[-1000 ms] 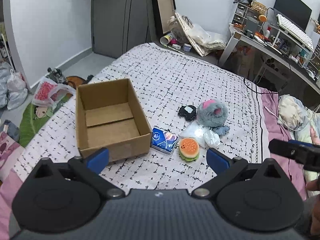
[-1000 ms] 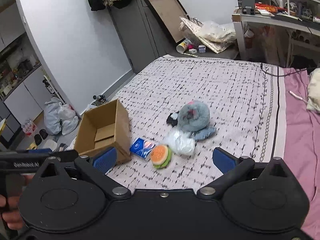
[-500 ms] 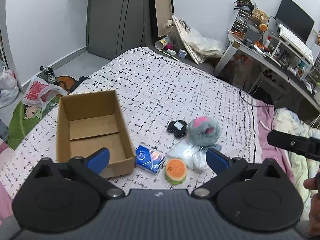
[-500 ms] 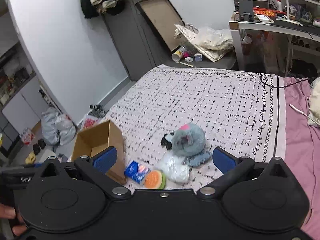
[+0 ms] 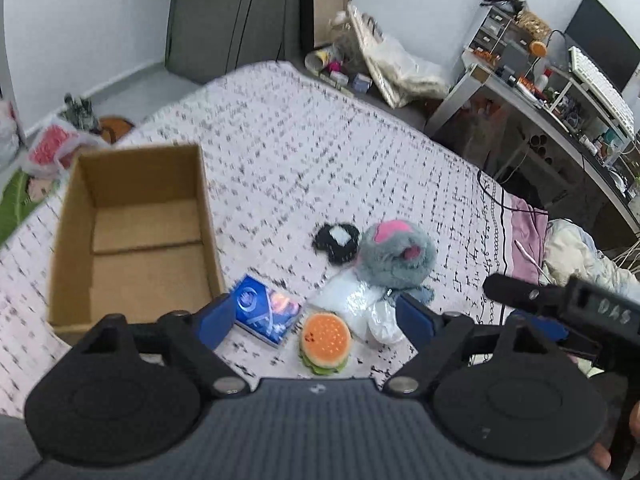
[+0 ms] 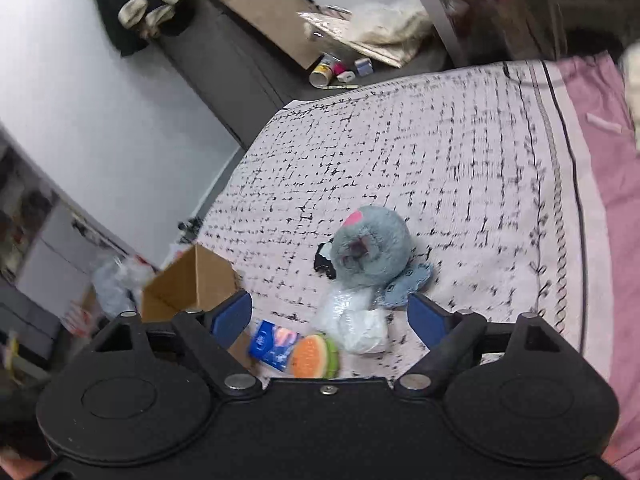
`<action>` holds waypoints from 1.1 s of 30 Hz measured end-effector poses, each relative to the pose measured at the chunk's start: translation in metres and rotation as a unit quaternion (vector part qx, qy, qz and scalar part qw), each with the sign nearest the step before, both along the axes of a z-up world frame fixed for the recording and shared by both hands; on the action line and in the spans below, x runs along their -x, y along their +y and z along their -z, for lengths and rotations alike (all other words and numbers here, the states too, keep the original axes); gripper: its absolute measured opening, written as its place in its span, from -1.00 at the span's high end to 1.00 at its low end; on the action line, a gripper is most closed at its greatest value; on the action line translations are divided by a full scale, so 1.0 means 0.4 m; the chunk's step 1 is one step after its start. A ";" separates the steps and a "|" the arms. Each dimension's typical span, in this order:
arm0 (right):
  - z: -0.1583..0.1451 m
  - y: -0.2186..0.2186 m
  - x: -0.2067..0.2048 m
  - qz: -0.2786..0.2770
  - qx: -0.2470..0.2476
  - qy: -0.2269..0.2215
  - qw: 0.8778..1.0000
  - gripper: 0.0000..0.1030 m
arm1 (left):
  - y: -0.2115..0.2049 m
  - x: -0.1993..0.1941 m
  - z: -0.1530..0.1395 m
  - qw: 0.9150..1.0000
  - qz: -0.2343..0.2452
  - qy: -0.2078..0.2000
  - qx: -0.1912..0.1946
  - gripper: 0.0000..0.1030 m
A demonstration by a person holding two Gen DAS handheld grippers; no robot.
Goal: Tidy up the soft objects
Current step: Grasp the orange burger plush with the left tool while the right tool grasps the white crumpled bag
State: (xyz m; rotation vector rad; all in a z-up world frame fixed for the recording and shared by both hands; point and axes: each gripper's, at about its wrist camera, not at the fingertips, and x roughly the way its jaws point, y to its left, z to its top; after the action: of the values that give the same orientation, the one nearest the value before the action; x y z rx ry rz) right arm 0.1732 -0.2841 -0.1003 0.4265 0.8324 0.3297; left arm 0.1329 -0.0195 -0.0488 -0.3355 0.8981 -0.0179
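On the far left of the bed (image 5: 320,152) stands the cardboard box (image 5: 132,236), open at the top, with nothing inside that I can see. Just beside its right wall lies the blue packet (image 5: 266,314), flat on the patterned cover. Next to it, a little nearer to me, is the burger toy (image 5: 325,343), with the orange bun up. My left gripper (image 5: 316,318) hangs above these two things with its blue fingers (image 5: 214,318) spread wide, and it holds nothing.

Further right comes the white plastic bag (image 5: 360,308), which touches the grey plush toy (image 5: 394,254) behind it. The plush has a pink patch on top and it leans on a small blue piece at its base. The small black toy (image 5: 336,240) lies just beside the plush, on its left side.

In the right wrist view my right gripper (image 6: 330,316) is also released and empty, above the same pile. At the right edge of the left view I see its dark body beyond the bag.
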 end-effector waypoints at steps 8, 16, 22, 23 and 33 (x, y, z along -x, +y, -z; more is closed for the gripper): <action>0.060 -0.006 -0.053 0.010 -0.046 0.045 0.998 -0.50 | -0.026 -0.053 0.096 0.999 -0.003 0.045 0.024 -0.40; 0.145 0.026 -0.110 0.010 -0.015 0.100 0.995 -0.39 | -0.059 -0.109 0.180 0.996 0.002 0.084 0.026 -0.33; 0.206 0.040 -0.150 0.010 -0.004 0.130 0.991 -0.39 | -0.089 -0.141 0.248 0.994 0.010 0.111 0.016 -0.33; 0.215 0.042 -0.155 0.010 -0.004 0.135 0.991 -0.39 | -0.093 -0.146 0.259 0.993 0.011 0.117 0.010 -0.33; 0.274 0.066 -0.192 0.002 0.010 0.161 0.987 -0.37 | -0.115 -0.169 0.326 0.989 0.002 0.147 -0.002 0.02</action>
State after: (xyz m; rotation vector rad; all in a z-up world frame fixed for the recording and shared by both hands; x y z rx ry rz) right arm 0.2499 -0.2578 -0.2101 0.4689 1.1486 0.2507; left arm 0.2006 -0.0656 -0.1791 -0.3381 1.1913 0.0296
